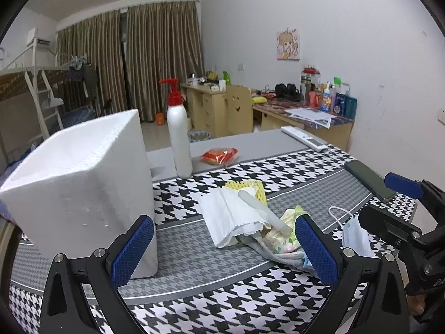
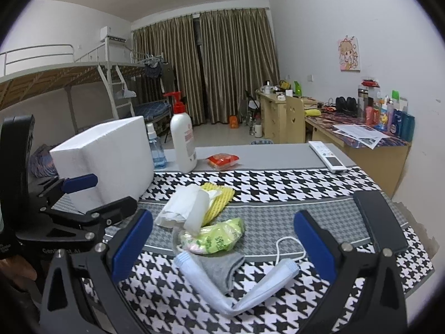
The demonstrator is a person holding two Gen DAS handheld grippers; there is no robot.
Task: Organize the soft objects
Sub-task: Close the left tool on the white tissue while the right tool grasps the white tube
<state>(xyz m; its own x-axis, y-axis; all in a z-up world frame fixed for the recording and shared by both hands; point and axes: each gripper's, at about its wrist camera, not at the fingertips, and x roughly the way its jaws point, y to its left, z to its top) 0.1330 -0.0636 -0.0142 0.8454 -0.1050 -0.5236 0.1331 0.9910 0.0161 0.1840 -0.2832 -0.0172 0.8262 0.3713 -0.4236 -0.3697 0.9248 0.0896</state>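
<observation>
A white foam box [image 1: 80, 192] stands at nine o'clock on a houndstooth-patterned table [image 1: 278, 172], its open top tilted toward the left wrist camera. The left gripper [image 1: 224, 246] hovers low over the cloth at six o'clock, its blue-padded jaws spread wide and holding nothing; its left pad sits just beside the box's near corner.

Behind the box, toward twelve o'clock, a white pump bottle [image 1: 179, 142] with a red top stands upright, with a small blue spray bottle [image 2: 155, 150] just to its left in the right wrist view and a red snack packet [image 1: 219, 156] lying to its right.

At the centre of the table lies the heap of soft things: folded white tissue [image 1: 230, 217] resting on a yellow foam net [image 1: 254, 188], a white tube [image 1: 264, 213] slanting across them, a green-printed soft pack [image 2: 219, 236] touching a grey sock [image 2: 222, 264], and a pale blue face mask [image 2: 242, 286] bent into a V, its white ear loop [image 2: 289, 246] curling toward three o'clock.

The right gripper [image 2: 222, 247] hangs over the mask and sock, jaws likewise wide apart and empty.

Farther right, a dark phone [image 2: 379, 220] lies flat at three o'clock, and a white remote control [image 2: 326, 156] rests at two o'clock near the table's far edge.
</observation>
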